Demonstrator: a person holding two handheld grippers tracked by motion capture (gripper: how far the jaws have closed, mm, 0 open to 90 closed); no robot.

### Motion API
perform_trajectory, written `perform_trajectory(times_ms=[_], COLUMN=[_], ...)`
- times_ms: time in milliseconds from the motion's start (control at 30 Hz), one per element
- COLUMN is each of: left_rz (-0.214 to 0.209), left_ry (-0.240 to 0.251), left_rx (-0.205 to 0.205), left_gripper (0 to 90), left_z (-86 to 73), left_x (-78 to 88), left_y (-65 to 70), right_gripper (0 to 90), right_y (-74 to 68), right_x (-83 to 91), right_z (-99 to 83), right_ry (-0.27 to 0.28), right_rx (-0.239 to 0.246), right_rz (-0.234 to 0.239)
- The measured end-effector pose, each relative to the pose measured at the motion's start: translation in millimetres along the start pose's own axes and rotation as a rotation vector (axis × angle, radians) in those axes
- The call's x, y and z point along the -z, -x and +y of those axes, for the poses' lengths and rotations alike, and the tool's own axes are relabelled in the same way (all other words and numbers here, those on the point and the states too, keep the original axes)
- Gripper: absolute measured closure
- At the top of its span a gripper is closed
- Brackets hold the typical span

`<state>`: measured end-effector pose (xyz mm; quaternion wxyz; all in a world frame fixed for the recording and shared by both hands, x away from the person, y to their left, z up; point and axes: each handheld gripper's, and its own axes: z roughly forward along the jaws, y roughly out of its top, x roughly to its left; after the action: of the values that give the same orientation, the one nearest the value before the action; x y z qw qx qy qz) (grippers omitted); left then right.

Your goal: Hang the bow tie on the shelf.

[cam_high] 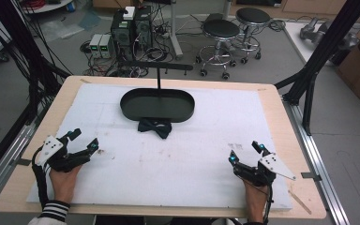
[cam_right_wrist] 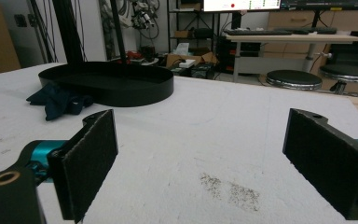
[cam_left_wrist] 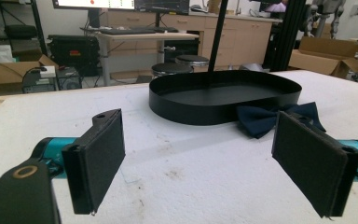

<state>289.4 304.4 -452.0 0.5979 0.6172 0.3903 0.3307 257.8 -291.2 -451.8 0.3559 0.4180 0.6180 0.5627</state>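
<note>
Both grippers, left (cam_high: 85, 141) and right (cam_high: 246, 151), rest released at the counter's (cam_high: 178, 164) lower corners; the bow tie (cam_high: 154, 127) touches the black tray's (cam_high: 157, 104) near edge.

Each hand carries a black two-jaw tool — the left gripper (cam_high: 84, 139) and the right gripper (cam_high: 246, 151) alike. Both have teal fittings at the jaw bases, flat rectangular black pads (cam_left_wrist: 100, 156) with a coarse texture, a pale grey three-cornered plate (cam_high: 48, 146) on top and a black cable trailing back. The left sleeve (cam_high: 52, 213) ends in a cuff striped black and white.
</note>
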Motion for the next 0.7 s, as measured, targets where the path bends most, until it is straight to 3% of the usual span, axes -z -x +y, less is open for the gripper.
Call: perform_trajectory(times_ms=[433, 700], left_rz=[0.001, 0.002], left_ry=[-0.002, -0.001], left_rx=[-0.006, 0.011], left_gripper=[16.7, 16.7], left_z=[0.1, 0.2], left_x=[0.0, -0.2], left_y=[0.6, -0.7], right_gripper=[9.2, 9.2], right_y=[1.5, 0.3], right_x=[0.3, -0.1], right_z=[-0.1, 0.2], right_ry=[0.000, -0.009], right_rx=[-0.022, -0.017], right_rz=[0.000, 0.000])
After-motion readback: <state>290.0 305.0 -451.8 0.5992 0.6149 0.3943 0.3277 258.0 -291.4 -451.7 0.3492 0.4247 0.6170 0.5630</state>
